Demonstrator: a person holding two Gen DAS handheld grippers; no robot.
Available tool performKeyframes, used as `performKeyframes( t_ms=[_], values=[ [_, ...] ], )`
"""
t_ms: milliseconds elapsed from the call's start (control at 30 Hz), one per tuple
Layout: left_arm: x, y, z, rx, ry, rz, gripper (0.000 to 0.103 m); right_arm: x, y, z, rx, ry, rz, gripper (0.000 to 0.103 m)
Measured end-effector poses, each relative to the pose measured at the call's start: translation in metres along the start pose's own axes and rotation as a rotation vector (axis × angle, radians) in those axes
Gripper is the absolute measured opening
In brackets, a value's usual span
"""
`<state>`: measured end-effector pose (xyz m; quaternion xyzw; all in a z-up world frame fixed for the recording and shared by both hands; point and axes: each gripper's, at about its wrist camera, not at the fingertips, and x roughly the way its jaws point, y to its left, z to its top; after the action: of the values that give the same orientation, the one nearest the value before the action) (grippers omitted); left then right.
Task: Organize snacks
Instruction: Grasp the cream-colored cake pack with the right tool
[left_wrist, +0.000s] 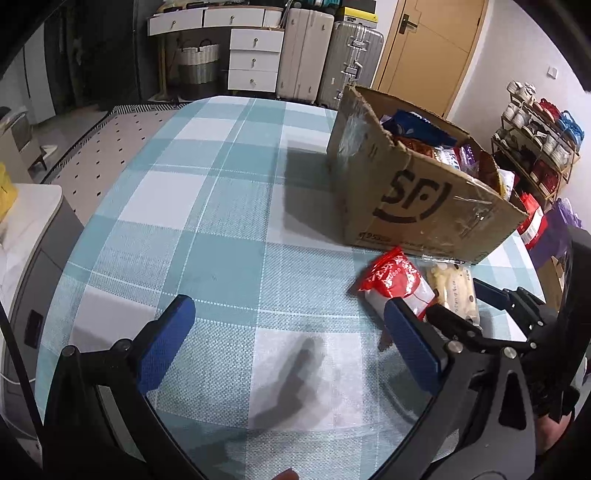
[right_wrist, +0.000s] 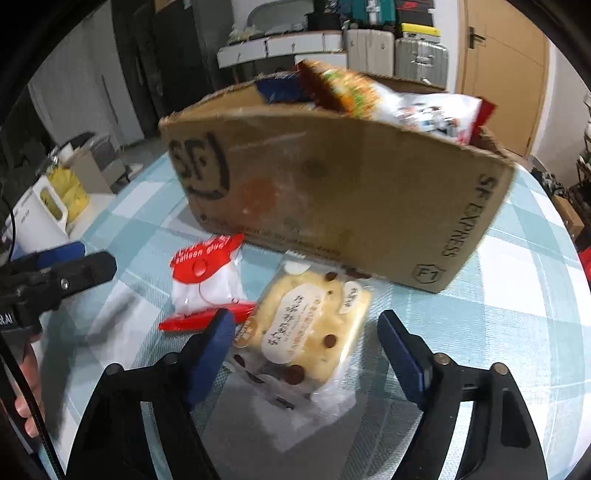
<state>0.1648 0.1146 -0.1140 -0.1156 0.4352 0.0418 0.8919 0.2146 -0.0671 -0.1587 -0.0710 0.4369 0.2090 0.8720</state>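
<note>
A cardboard box (right_wrist: 332, 184) crammed with snacks stood on your checked surface (left_wrist: 221, 221), right behind two loose packets: one red-and-white packet (right_wrist: 207, 284) and one chocolate-chip bread pack (right_wrist: 310, 332). Your right gripper (right_wrist: 306, 343) straddled the bread, fingers released around it; your left gripper (left_wrist: 288, 332) gaped empty.

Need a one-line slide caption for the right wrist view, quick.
Right gripper open around a cream chocolate-chip pastry pack lying beside a red-and-white packet, before a snack-filled cardboard box.
</note>
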Motion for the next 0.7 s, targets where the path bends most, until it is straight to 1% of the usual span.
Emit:
performKeyframes(
  t_ms=[100, 133, 300, 533, 700],
  values=[
    [0.001, 0.002, -0.001, -0.007, 0.007, -0.002, 0.102, 0.003, 0.012, 0.001, -0.052, 0.004, -0.017, 0.063],
    [0.001, 0.003, -0.002, -0.01, 0.01, 0.0, 0.102, 0.004, 0.015, 0.0, -0.067, 0.007, -0.023, 0.063],
    [0.001, 0.004, -0.004, -0.011, 0.013, 0.002, 0.102, 0.001, 0.012, 0.0, -0.055, 0.005, 0.003, 0.063],
    [0.005, -0.001, -0.007, 0.0, 0.03, -0.003, 0.102, -0.01, -0.003, -0.006, 0.021, -0.016, 0.077, 0.063],
    [0.008, -0.01, -0.006, 0.017, 0.042, -0.017, 0.102, -0.023, -0.015, -0.013, 0.063, -0.035, 0.095, 0.063]
  ],
)
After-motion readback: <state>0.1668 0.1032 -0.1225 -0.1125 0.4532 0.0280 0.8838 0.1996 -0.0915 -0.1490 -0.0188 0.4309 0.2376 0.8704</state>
